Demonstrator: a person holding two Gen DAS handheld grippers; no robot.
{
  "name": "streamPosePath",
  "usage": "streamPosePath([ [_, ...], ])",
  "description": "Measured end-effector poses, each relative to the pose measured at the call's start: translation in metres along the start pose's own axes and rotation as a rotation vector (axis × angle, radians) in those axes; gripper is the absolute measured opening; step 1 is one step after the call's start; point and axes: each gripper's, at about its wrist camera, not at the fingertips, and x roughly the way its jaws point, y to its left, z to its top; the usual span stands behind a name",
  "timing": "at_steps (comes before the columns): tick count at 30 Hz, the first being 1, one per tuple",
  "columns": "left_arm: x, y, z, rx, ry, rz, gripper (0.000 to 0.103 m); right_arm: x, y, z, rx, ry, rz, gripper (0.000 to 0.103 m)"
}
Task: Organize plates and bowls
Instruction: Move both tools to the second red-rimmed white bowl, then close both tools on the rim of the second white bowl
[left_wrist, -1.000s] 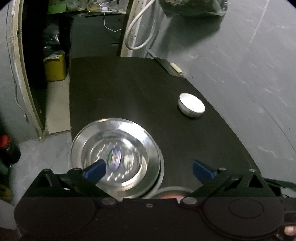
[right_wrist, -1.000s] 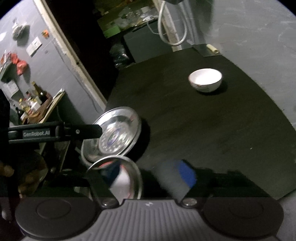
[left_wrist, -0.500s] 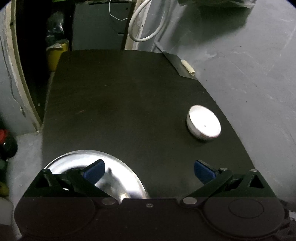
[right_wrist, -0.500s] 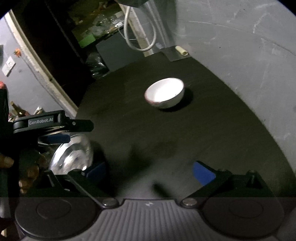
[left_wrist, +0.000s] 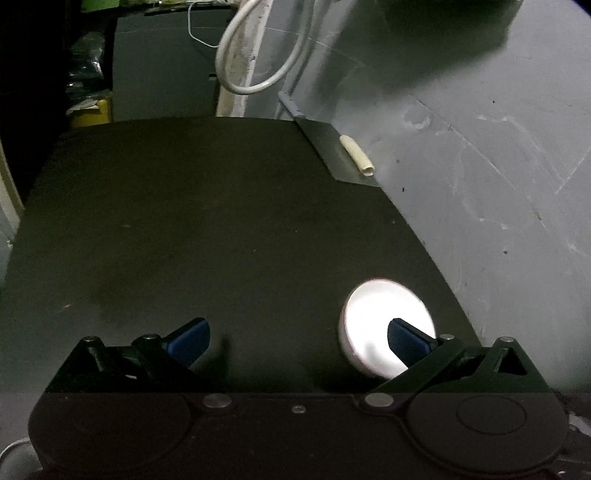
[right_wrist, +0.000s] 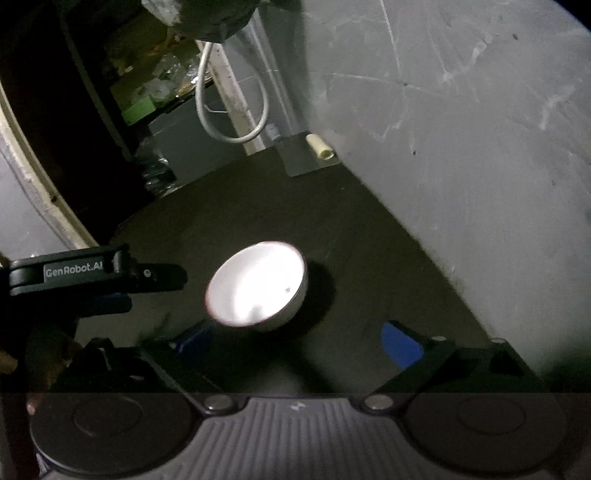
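a white bowl (right_wrist: 258, 286) stands upright on the black table (left_wrist: 207, 229), close to the table's right edge where it meets the grey wall (left_wrist: 480, 166), and in the nearer half of the surface. its inside is washed out by glare, so any detail there cannot be made out.

the left gripper (left_wrist: 299, 338) hangs over the near part of the table with its jaws spread wide and nothing between them; its right blue pad (left_wrist: 408, 341) shows in front of the bowl, though whether it touches the bowl cannot be told. in the right wrist view the same gripper (right_wrist: 99, 295) comes in from the left edge, just beside the bowl.

the right gripper (right_wrist: 299, 341) is also wide apart, its jaws having just narrowed a little. it grips nothing: the bowl lies just ahead of its blue fingertips (right_wrist: 400, 347), nearer the left one, and no pad presses on it.

at the table's far right corner a flat dark sheet (left_wrist: 332, 147) carries a small pale tube (left_wrist: 356, 158). a loop of white cable (left_wrist: 255, 55) hangs beyond the far edge.
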Motion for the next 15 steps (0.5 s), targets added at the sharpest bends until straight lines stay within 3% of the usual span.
streamPosePath([
  [5, 0.015, -0.007, 0.007, 0.006, 0.02, -0.012, 0.101, 0.013, -0.002, 0.008, -0.005, 0.006, 0.0, 0.086],
  [15, 0.028, -0.014, 0.005, 0.068, 0.08, -0.039, 0.075, 0.023, 0.002, 0.009, -0.011, 0.022, 0.007, 0.072],
])
